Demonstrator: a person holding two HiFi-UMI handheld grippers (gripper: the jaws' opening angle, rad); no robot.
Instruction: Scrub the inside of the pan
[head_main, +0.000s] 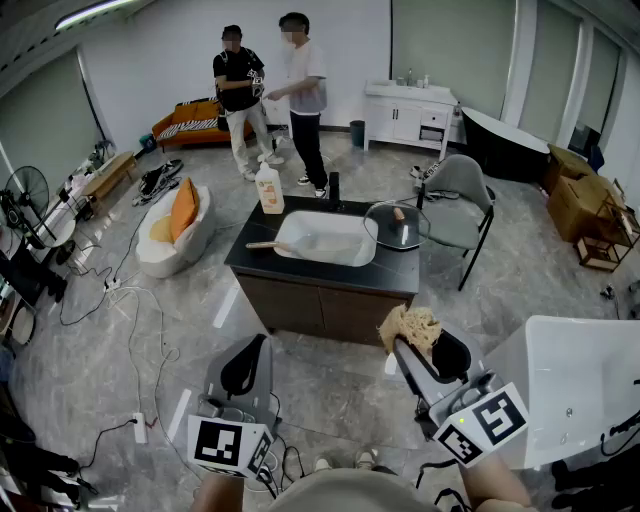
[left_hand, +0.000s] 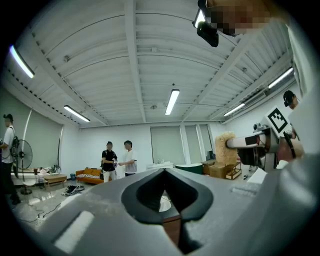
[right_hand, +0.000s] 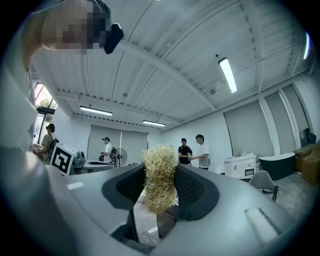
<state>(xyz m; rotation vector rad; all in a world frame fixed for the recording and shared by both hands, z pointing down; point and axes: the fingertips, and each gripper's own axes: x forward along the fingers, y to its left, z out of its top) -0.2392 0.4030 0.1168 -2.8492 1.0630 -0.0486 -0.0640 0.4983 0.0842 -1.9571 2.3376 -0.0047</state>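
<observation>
Right gripper (head_main: 412, 350) clamped mid-body on tan fibrous scrubbing pad (head_main: 409, 325), light and springy; left gripper (head_main: 246, 366) closed, empty; round dark pan (head_main: 390, 232), rigid, probably slick, sits centre-right in head view on black counter (head_main: 300, 272), well apart from both

Pan (head_main: 405, 236) interior too small to tell; bathtub (head_main: 580, 390) cut off at rt edge.

On the bench (head_main: 400, 270) the sink (head_main: 325, 238) lies centre, bottle (head_main: 269, 190) at its rear left, pan (head_main: 397, 225) to its right; chair (head_main: 462, 195) right of bench, beanbag (head_main: 175, 228) left, two persons (head_main: 305, 85) behind.
</observation>
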